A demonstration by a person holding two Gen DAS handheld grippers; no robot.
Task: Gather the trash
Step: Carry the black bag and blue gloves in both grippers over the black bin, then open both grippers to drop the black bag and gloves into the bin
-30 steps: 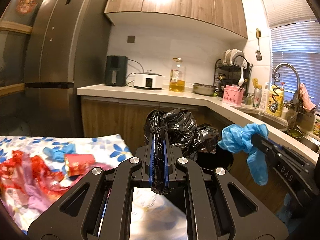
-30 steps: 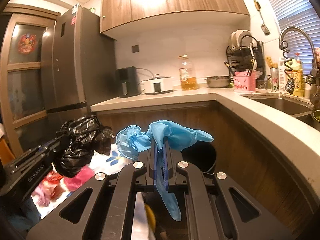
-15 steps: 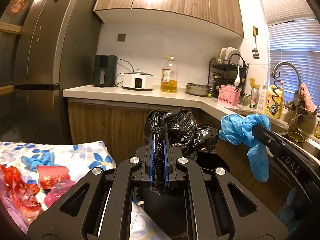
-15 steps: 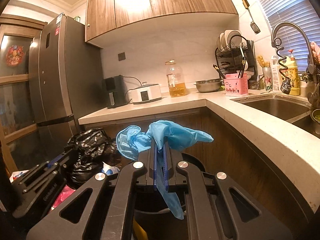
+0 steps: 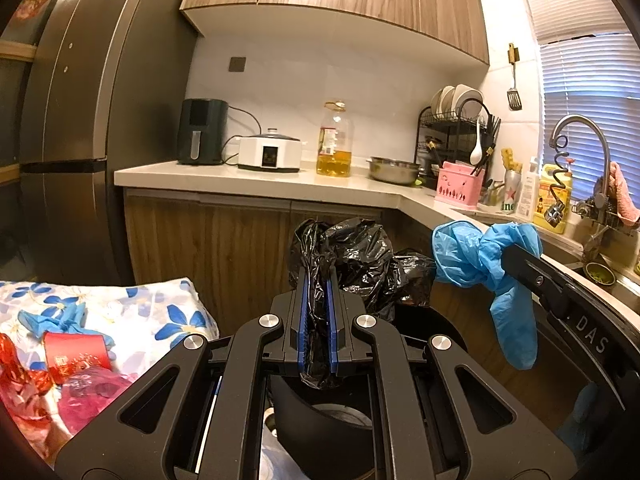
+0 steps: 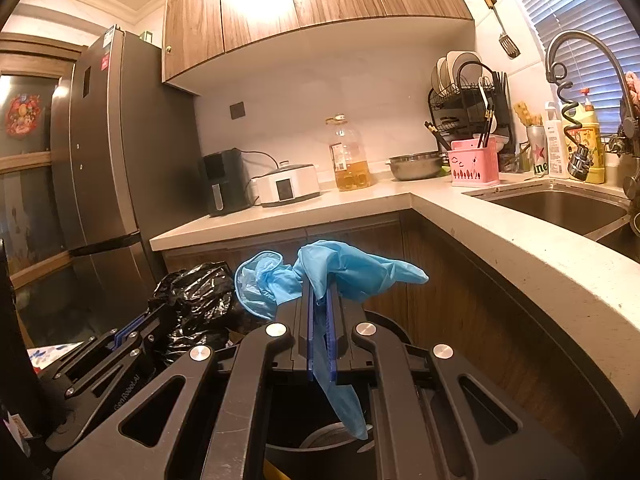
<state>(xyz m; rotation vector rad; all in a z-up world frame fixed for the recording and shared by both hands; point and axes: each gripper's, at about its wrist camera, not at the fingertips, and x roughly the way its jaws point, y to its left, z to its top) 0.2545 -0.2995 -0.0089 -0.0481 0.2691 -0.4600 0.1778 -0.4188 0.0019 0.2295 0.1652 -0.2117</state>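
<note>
Your left hand-held gripper (image 5: 318,300) is clenched on a crumpled black plastic bag (image 5: 352,256), and your right hand-held gripper (image 6: 320,312) is clenched on a blue glove (image 6: 340,270) whose loose end hangs down between its fingers. Both pieces of trash hang above the open black bin (image 5: 320,428), which stands on the floor by the wooden cabinets below the table (image 6: 500,232). More scraps, a red cup (image 5: 76,356) among them, lie on the flowered cloth (image 5: 132,308) at the left.
</note>
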